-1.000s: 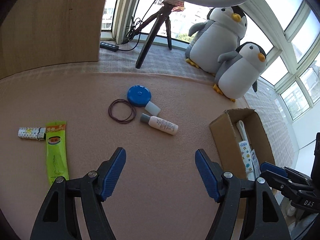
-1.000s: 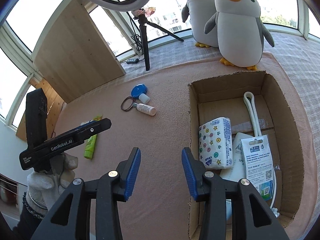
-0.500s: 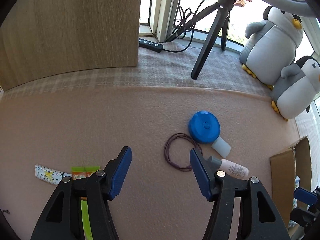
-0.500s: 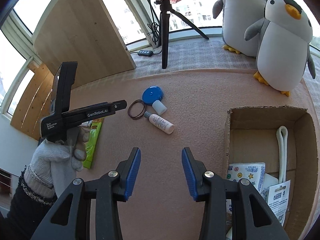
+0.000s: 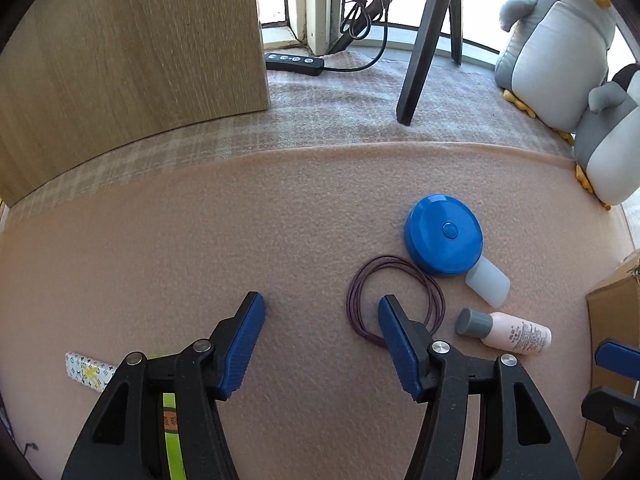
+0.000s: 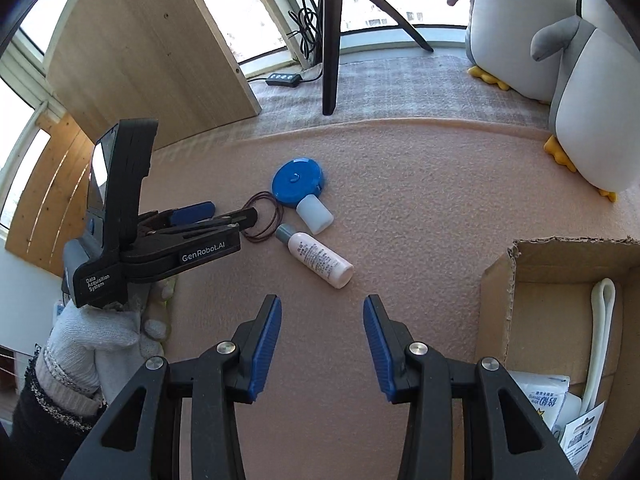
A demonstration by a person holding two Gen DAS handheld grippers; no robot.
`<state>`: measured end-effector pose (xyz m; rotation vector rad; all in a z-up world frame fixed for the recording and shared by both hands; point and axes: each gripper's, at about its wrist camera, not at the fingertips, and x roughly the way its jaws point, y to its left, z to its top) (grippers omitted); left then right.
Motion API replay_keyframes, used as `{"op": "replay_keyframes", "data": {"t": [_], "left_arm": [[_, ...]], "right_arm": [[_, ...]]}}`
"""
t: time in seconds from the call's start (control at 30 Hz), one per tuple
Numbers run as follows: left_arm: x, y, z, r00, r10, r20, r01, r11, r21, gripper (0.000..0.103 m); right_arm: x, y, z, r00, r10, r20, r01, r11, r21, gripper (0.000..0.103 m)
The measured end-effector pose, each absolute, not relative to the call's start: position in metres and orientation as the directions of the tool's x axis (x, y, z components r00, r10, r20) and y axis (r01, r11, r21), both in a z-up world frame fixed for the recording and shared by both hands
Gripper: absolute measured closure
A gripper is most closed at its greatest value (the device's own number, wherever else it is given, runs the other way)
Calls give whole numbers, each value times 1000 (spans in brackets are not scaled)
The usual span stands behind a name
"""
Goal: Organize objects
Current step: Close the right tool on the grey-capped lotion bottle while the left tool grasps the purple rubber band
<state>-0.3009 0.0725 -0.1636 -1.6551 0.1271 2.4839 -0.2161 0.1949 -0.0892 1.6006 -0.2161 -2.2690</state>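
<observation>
On the pink felt mat (image 5: 200, 240), the left gripper (image 5: 320, 320) hangs low with its blue fingers spread wide and empty, the right-hand finger lying over the edge of a coil of thin purple-brown cord (image 5: 394, 298). Judging by that, the cord is the step in hand. To take it well, the gripper should shift a little toward the coil so both fingers straddle one side of the loop, then come down until the pads nearly touch the felt before closing; the strands are thin and flat, so a high pinch would likely miss them. It should keep clear of the blue round tape measure (image 5: 444, 234) just beside the coil.

The cord looks like several slack turns forming a loose ring, lying flat, limp enough to dangle and perhaps unwind when lifted. A small translucent cap (image 5: 488, 284) touches the tape measure, and a small pink bottle with a grey cap (image 5: 508, 330) lies on its side near the coil.

The right gripper (image 6: 322, 342) hovers above the mat, fingers spread and empty, with the cardboard box (image 6: 496, 300) to its right already holding a few packets.
</observation>
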Motion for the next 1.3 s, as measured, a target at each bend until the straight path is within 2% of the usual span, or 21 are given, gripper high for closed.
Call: {"op": "replay_keyframes", "data": {"t": [0.83, 0.87, 0.93, 1.0, 1.03, 1.1, 1.2, 1.3], "left_arm": [[-206, 62, -157, -380, 145, -913, -254, -966, -48, 40], [-204, 62, -157, -378, 148, -914, -257, -965, -50, 40], [-197, 64, -157, -377, 153, -914, -267, -962, -51, 42], [-190, 65, -156, -378, 162, -911, -273, -960, -58, 51], [-186, 65, -156, -380, 168, -910, -271, -960, -64, 54], [-178, 64, -154, -378, 180, -908, -264, -961, -81, 70], [-161, 63, -153, -363, 214, -907, -271, -956, -117, 86], [-144, 60, -153, -355, 238, -904, -265, -953, -147, 89]], "right_arm": [[-255, 144, -131, -268, -241, -933, 252, -952, 173, 64], [-254, 143, -130, -271, -234, -934, 255, -953, 165, 65], [-252, 143, -131, -266, -235, -935, 257, -952, 166, 74], [-246, 144, -131, -259, -238, -936, 254, -952, 172, 83], [-242, 145, -131, -257, -240, -936, 254, -951, 175, 84], [-232, 146, -131, -255, -242, -936, 253, -951, 177, 85], [-212, 150, -131, -250, -257, -933, 253, -948, 193, 85], [-188, 157, -131, -253, -272, -929, 242, -947, 211, 85]]}}
